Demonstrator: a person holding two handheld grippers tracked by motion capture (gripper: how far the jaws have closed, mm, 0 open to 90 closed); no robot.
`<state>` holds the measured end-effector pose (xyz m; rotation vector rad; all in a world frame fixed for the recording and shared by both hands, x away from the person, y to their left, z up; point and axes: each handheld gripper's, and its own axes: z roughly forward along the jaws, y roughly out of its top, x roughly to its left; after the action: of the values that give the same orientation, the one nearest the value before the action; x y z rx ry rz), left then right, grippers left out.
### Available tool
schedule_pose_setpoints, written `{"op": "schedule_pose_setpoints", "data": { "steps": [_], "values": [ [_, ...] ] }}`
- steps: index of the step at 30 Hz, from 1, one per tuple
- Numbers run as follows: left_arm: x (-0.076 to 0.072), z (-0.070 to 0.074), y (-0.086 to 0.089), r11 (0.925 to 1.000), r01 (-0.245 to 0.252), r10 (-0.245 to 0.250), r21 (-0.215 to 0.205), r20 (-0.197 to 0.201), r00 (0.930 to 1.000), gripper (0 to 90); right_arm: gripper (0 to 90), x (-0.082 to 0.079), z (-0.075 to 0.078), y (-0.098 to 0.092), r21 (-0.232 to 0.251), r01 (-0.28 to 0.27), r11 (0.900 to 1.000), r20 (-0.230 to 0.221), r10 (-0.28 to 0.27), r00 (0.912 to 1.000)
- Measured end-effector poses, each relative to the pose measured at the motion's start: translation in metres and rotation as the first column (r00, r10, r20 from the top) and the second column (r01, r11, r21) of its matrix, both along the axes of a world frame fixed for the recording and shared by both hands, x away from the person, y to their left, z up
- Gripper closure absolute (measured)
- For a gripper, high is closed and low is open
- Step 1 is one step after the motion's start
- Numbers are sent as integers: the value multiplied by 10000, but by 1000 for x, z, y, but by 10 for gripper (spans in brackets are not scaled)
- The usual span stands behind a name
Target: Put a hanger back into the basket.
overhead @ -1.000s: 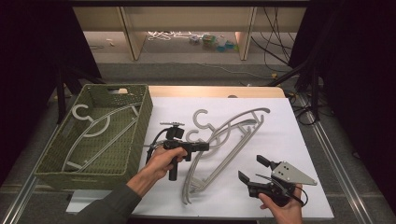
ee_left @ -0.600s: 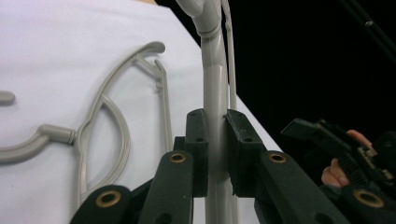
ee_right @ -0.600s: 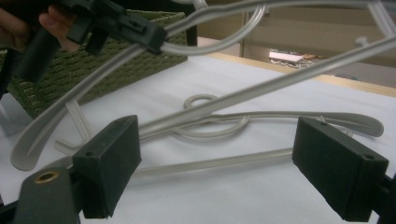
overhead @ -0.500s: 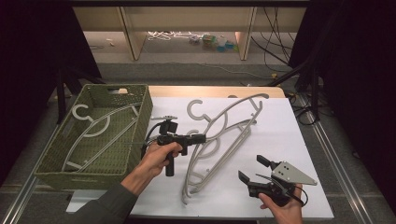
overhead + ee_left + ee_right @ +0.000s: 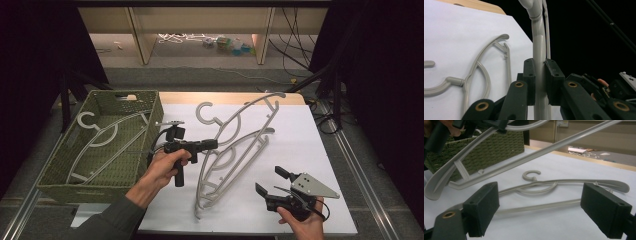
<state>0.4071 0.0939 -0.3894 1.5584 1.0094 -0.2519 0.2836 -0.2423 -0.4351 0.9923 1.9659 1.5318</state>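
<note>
I work in a lab-like recording room: black curtains (image 5: 30,75) at nine and three o'clock, loose cables (image 5: 295,30) on the floor at one o'clock, a white-covered table (image 5: 310,140).

Two hand-held grippers, black all over. Left gripper (image 5: 212,145): pistol-style grip, a boxy black camera block on top, a thin black cable looping off its back. Close up, flat rectangular black pads (image 5: 530,80) with small screw holes, carried on dark arms pinned by brass-coloured rivets. Right gripper (image 5: 269,181): same black build, topped by a grey three-cornered plate with small holes, a black cable curling beside it. Blocky black pads (image 5: 482,207) again, a brass rivet at the arm joint. Dark grey-green long sleeve on the left forearm (image 5: 107,225).
</note>
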Motion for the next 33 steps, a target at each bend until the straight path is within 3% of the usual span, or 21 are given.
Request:
{"op": "schedule_pose_setpoints", "data": {
  "steps": [2, 9, 20, 22, 25, 33],
  "values": [
    [-1, 3, 3, 9999, -133, 132, -97, -30, 9999, 800, 162, -1, 1, -1, -155, 92, 9998, 14, -92, 10000],
    [-4, 15, 30, 9978, -516, 513, -412, -75, 9987, 800, 161, 0, 0, 0, -7, 8, 10000, 22, -8, 10000],
    [-9, 43, 81, 9925, -1202, 1206, -234, 189, 9925, 800, 161, 0, 0, 0, -9, 32, 10000, 32, -32, 10000],
    [-12, 49, 88, 9912, -1293, 1293, -294, -34, 9916, 800, 161, 1, 0, 0, 0, 47, 10000, 41, -47, 10000],
    [-12, 54, 100, 9916, -1267, 1278, -274, 440, 9908, 799, 161, 0, 0, 0, -6, 38, 10000, 31, -38, 10000],
    [-18, 70, 145, 9786, -2040, 2053, -284, 591, 9769, 800, 161, 0, 0, 0, -51, 44, 10000, -26, -44, 10000]
  ]
}}
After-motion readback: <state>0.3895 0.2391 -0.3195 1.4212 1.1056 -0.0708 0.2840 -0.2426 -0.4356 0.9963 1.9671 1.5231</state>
